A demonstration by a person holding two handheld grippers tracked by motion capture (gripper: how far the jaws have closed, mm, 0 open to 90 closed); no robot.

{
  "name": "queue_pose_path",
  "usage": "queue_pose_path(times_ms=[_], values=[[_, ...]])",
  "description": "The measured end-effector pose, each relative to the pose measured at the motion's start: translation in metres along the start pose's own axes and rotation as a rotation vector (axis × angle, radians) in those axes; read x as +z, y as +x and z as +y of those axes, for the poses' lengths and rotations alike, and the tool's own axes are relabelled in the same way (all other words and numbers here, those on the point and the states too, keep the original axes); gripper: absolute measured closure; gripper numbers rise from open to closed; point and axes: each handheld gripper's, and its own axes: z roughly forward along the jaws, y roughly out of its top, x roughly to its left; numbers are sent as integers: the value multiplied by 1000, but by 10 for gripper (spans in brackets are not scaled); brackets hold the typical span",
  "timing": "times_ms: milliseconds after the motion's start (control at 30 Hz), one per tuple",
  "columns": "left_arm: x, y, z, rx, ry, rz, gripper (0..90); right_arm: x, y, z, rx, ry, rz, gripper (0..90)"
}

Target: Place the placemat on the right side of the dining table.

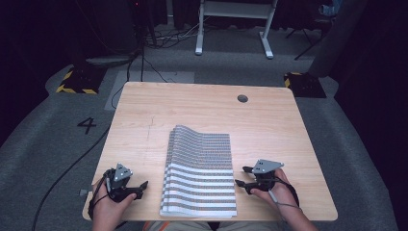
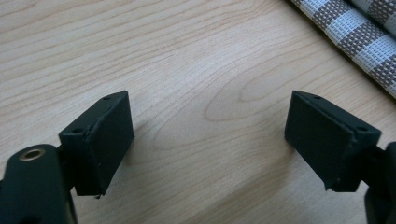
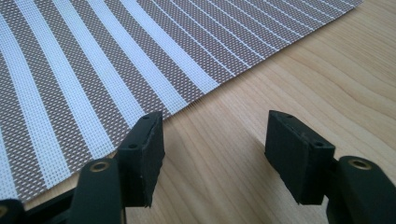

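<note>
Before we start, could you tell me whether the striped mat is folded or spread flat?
Folded: the mat shows stacked layers along its left edge, and its far end arches up.

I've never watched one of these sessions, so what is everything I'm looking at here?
Brown-and-white striped woven placemat: one, folded, middle of the table toward its near edge.
Light wooden table: one, with a small round hole near its far right corner.
White-legged metal frame: one, on the grey floor beyond the table.
Black cables: several, on the floor at far left.
Left gripper: black, open, on bare wood left of the placemat.
Right gripper: black, open, at the placemat's right edge.
</note>
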Motion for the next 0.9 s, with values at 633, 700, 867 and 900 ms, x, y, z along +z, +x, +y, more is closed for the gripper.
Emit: queue_pose_path(times_ms=[633, 700, 867, 900], values=[[-32, -6, -10, -79, -45, 23, 272, 0, 19, 62, -42, -7, 123, 414], [-36, -7, -13, -82, -49, 30, 273, 6, 22, 71, -48, -3, 143, 403], [-49, -11, -19, -129, -74, -2, 294, 22, 32, 92, -84, 11, 183, 397], [-51, -13, -19, -123, -78, -1, 309, 25, 34, 95, -82, 8, 192, 397]])
